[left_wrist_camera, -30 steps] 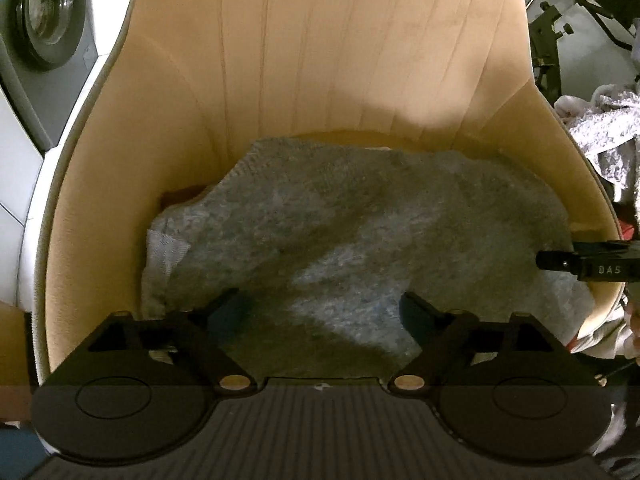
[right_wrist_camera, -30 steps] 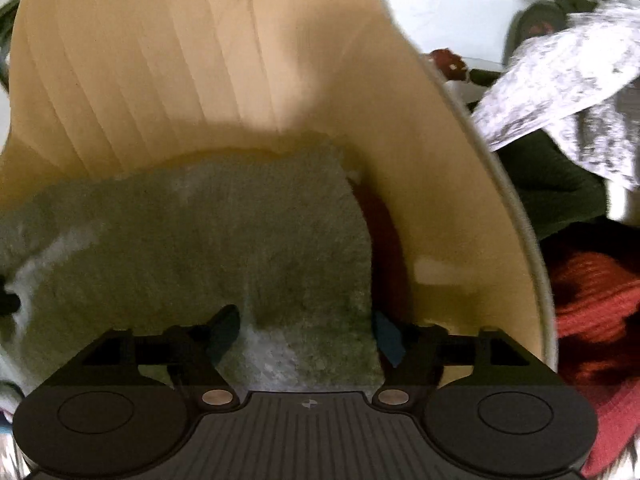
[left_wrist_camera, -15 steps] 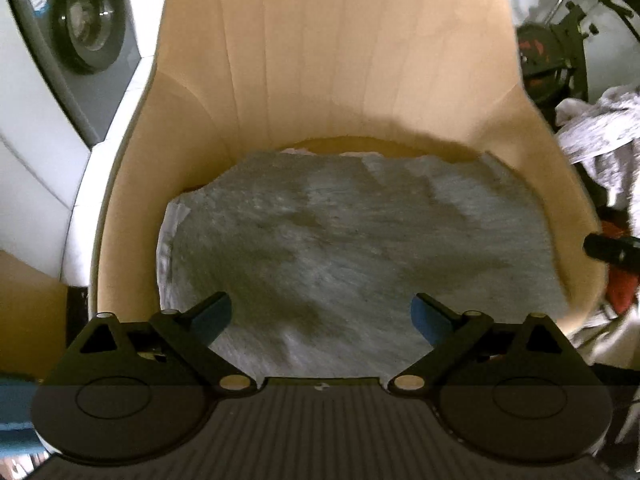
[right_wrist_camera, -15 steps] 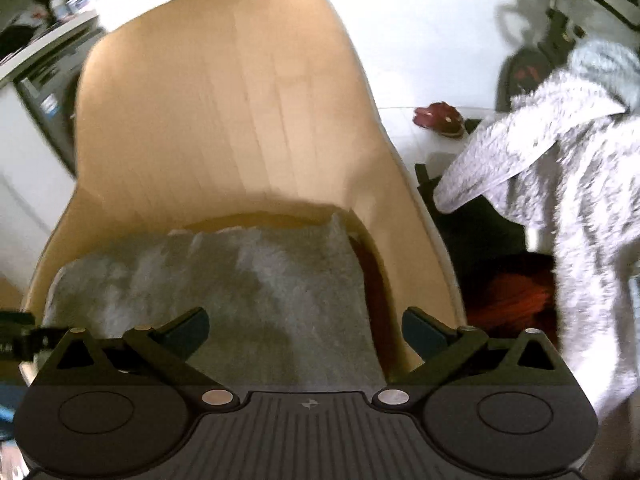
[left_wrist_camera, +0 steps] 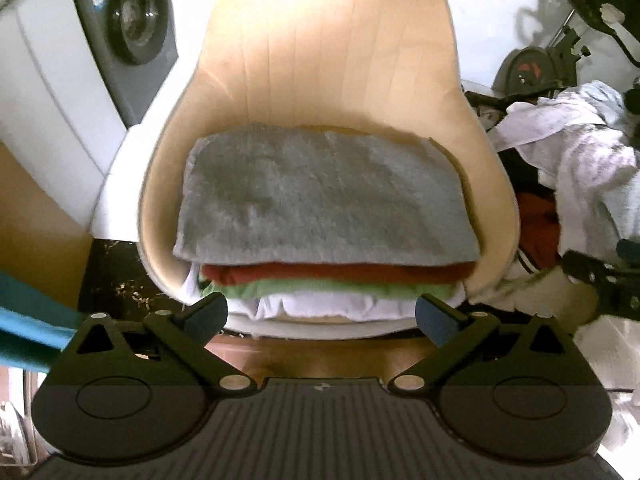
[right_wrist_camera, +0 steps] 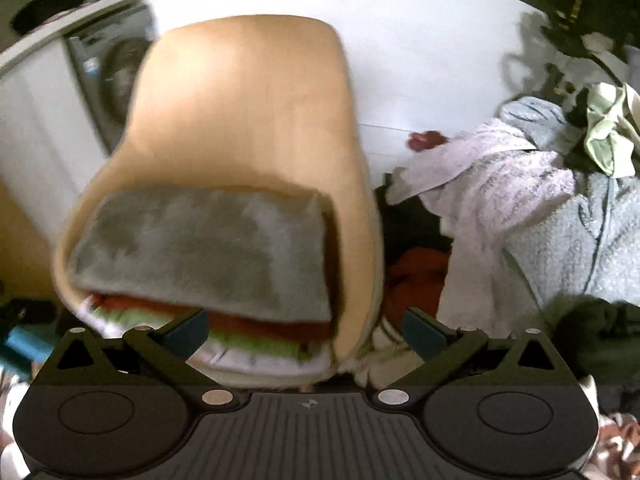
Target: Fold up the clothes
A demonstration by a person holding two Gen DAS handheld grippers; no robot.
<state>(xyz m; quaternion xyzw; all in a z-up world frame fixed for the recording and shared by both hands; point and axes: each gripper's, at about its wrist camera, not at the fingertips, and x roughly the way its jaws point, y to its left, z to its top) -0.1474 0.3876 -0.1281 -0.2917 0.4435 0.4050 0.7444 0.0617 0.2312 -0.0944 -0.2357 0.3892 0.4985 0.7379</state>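
A folded grey fleece garment lies on top of a stack on the seat of a tan shell chair. Under it show a red layer, a green layer and a white layer. My left gripper stands open in front of the stack's front edge, holding nothing. My right gripper is open too, off the stack's right front corner, empty. The right gripper's black body shows at the right edge of the left wrist view.
A washing machine stands behind the chair on the left. A heap of unfolded laundry, white and pale blue fleece over red cloth, lies right of the chair. A teal cloth hangs at lower left.
Both grippers have pulled back from the grey garment and off the chair seat. The garment now lies flat on the stack, and the layers beneath have come into view.
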